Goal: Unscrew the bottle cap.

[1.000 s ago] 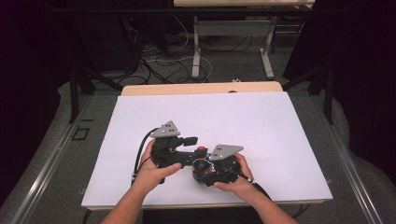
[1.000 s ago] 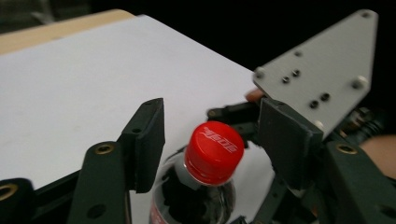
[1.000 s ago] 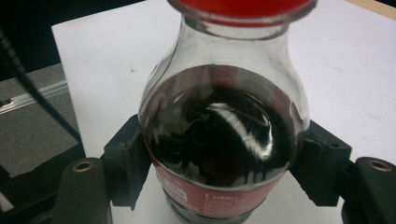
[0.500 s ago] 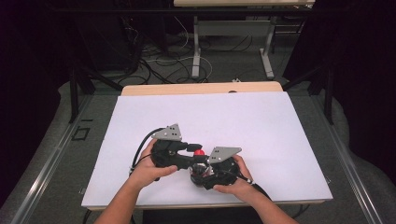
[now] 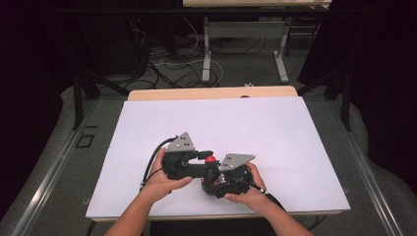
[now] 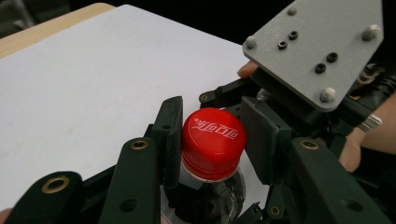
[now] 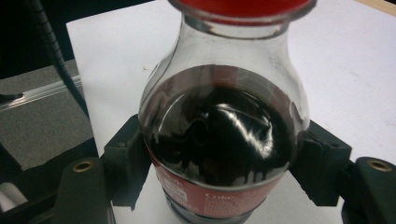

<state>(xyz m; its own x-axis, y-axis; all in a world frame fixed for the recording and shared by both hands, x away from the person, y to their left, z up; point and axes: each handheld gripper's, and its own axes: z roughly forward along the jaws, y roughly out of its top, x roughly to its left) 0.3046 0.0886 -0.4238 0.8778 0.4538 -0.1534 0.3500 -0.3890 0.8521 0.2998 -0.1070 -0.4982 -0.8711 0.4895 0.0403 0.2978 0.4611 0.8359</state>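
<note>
Here my right gripper [image 7: 224, 182] clamped the cola bottle [image 7: 224, 135] by its body, low over the near part of the white table [image 5: 246, 123]. My left gripper [image 6: 212, 144] had just been closing and its pads sat against the red cap [image 6: 212, 140] between them

The bottle [image 7: 224, 135] was of clear, glossy plastic with bright reflections on its dark content. Its red cap [image 6: 213, 142] was smooth plastic with fine ribs on the side and a slight shine. The label looked like thin glossy film. The pads [image 6: 170, 140] of the left gripper [image 6: 215, 144] were matt black and looked rubbery; its arms were matt black plastic with brass-coloured rivets. The grey plate [image 6: 322, 46] was dull metal with a fine grain. The table [image 5: 275, 128] had a matt white top and a pale wooden edge.
</note>
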